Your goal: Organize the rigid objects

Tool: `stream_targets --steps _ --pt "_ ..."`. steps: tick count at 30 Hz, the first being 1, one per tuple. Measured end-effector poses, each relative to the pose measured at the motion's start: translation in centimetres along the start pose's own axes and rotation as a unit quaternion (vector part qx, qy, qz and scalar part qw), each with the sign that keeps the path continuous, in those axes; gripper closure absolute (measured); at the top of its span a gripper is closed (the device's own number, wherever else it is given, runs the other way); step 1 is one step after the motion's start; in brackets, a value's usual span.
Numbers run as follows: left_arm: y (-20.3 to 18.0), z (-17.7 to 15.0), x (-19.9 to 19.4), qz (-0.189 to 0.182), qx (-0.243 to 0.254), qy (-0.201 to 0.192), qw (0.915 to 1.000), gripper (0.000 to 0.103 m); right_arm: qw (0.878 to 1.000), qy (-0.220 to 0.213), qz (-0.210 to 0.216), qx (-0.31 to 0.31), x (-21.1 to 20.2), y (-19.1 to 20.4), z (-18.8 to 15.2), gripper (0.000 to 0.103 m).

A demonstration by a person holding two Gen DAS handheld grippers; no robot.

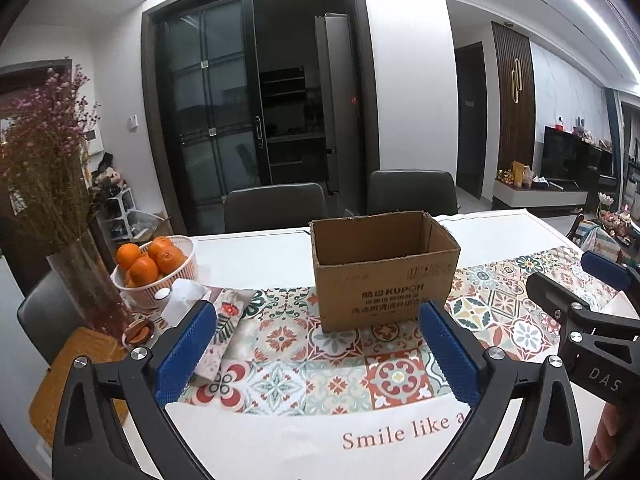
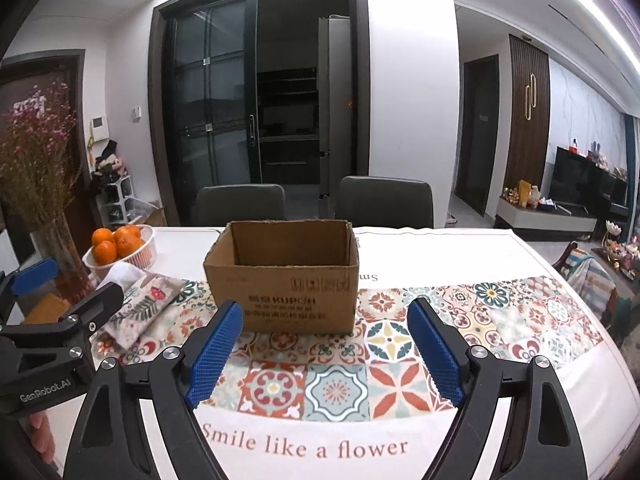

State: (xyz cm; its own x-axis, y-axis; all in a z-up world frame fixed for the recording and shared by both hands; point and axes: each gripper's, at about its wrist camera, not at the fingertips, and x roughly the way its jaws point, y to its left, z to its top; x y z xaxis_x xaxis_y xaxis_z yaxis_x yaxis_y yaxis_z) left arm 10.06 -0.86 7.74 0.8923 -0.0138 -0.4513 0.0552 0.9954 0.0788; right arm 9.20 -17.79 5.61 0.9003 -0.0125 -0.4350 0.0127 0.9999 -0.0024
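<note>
cardboard box: open-topped, upright on the patterned runner near the table's middle; interior seen as bare walls, floor hidden by the front wall; dark print on the front face
left gripper: jaws spread wide, nothing between the blue pads; held short of the box, runner seen in the gap
right gripper: jaws apart, nothing gripped; blue pads framing the box's lower front from the near side, not touching it
grippers relative: side by side, each seen at the edge of the other's view; fingers of a hand seen under the left unit
runner: tile-pattern band laid across the white tablecloth, "Smile like a flower" printed on the cloth's near edge
folded floral cloth: lying on the runner left of the box, apart from it
basket of oranges: white slotted bowl, well left of the box
vase: clear glass with dried pink flowers, at the table's left edge beside the basket
chairs: two dark backs tucked in at the far side of the table, behind the box
background: dark glass sliding door, TV unit at right
</note>
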Motion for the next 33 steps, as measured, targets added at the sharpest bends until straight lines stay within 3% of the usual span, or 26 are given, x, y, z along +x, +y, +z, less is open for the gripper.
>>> stream_targets --steps 14,33 --pt "0.3 -2.3 -4.0 -0.005 -0.013 -0.013 0.9998 0.000 1.000 -0.023 0.006 -0.003 -4.2 0.4 -2.2 0.016" --pt "0.4 -3.1 -4.7 -0.012 -0.021 -0.017 0.9995 0.000 1.000 -0.020 0.018 -0.005 -4.9 0.9 -3.2 0.016"
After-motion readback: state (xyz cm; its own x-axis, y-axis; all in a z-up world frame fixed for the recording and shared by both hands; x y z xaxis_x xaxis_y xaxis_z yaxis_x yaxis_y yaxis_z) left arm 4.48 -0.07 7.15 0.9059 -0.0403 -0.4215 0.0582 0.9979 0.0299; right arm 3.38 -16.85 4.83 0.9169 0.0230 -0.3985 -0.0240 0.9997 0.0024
